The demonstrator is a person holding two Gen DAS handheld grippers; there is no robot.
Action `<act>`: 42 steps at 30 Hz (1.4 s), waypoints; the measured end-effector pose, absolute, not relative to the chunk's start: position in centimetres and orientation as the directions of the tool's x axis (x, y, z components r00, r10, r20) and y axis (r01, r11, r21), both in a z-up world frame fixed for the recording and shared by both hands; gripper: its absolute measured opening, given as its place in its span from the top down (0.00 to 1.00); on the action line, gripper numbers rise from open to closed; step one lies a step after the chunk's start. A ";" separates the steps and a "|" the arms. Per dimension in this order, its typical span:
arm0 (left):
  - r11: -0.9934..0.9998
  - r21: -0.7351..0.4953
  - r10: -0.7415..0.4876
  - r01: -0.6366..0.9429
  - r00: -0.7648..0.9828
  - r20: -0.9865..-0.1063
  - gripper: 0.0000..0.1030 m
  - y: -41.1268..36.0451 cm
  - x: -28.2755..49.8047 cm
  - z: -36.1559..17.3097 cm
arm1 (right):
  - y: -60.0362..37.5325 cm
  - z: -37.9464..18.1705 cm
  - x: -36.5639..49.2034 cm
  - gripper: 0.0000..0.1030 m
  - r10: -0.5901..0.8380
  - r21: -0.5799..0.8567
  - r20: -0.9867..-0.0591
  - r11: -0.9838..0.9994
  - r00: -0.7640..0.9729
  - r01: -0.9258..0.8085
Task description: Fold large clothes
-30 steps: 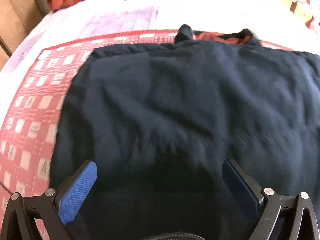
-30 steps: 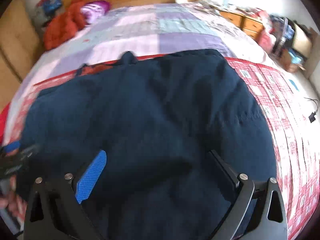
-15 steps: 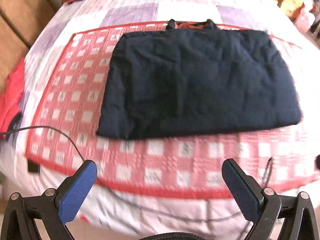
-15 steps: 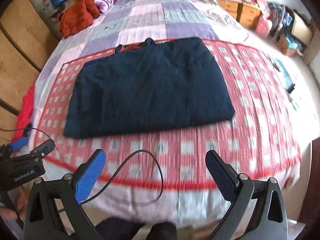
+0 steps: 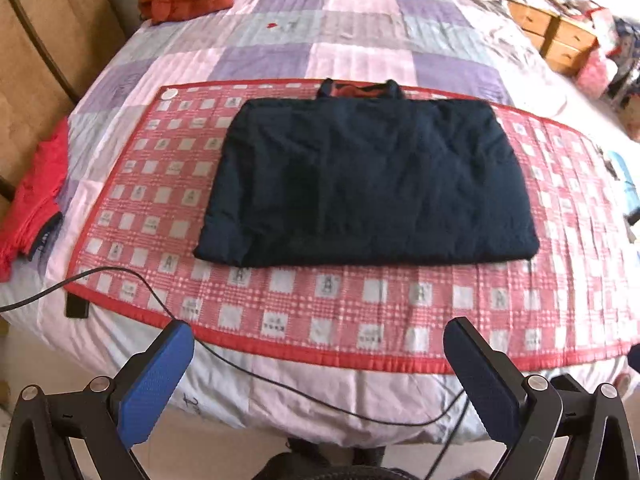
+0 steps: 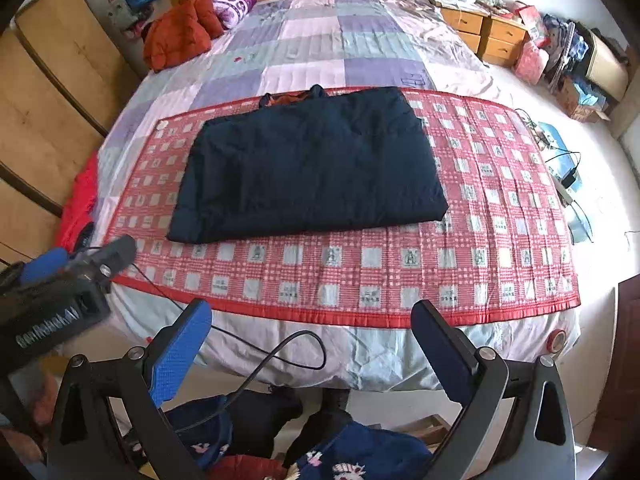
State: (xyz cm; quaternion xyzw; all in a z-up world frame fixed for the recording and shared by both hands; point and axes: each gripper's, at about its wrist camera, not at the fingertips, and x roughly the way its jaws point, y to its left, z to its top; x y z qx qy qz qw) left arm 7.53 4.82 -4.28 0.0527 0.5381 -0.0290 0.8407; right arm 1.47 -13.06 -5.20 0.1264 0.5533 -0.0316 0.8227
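A dark navy padded jacket (image 5: pixel 372 184) (image 6: pixel 312 164) lies folded into a flat rectangle on a red checked mat (image 5: pixel 360 312) (image 6: pixel 500 216) across the bed. Its orange-lined collar (image 5: pixel 360 90) pokes out at the far edge. My left gripper (image 5: pixel 318 354) is open and empty, held back from the bed's near edge. My right gripper (image 6: pixel 312 336) is also open and empty, off the bed's near side. The left gripper (image 6: pixel 86 258) shows at the left edge of the right wrist view.
A black cable (image 5: pixel 280 384) (image 6: pixel 280 352) trails over the bed's near edge. An orange jacket (image 6: pixel 180 36) and a red garment (image 5: pixel 36 196) lie at the left. Wooden drawers (image 6: pixel 488 34) and clutter stand at the right. Clothes (image 6: pixel 360 452) lie on the floor below.
Both grippers have pulled back from right over the jacket to beyond the bed's near edge. The whole folded jacket and mat are in view now.
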 end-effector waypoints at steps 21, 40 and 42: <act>0.994 0.045 -0.003 0.101 0.426 -0.905 0.00 5.1 6.1 -2.0 | -13.6 -1.9 0.4 0.01 0.079 0.175 -0.913 0.962 0.400 0.209; 0.994 0.043 -0.004 0.104 0.411 -0.912 0.00 4.7 6.1 -2.6 | -12.9 -2.1 0.5 0.01 0.079 0.172 -0.919 0.962 0.385 0.213; 0.993 0.042 -0.006 0.110 0.410 -0.912 0.00 4.5 6.2 -2.6 | -12.9 -2.0 0.5 0.01 0.078 0.172 -0.919 0.961 0.385 0.215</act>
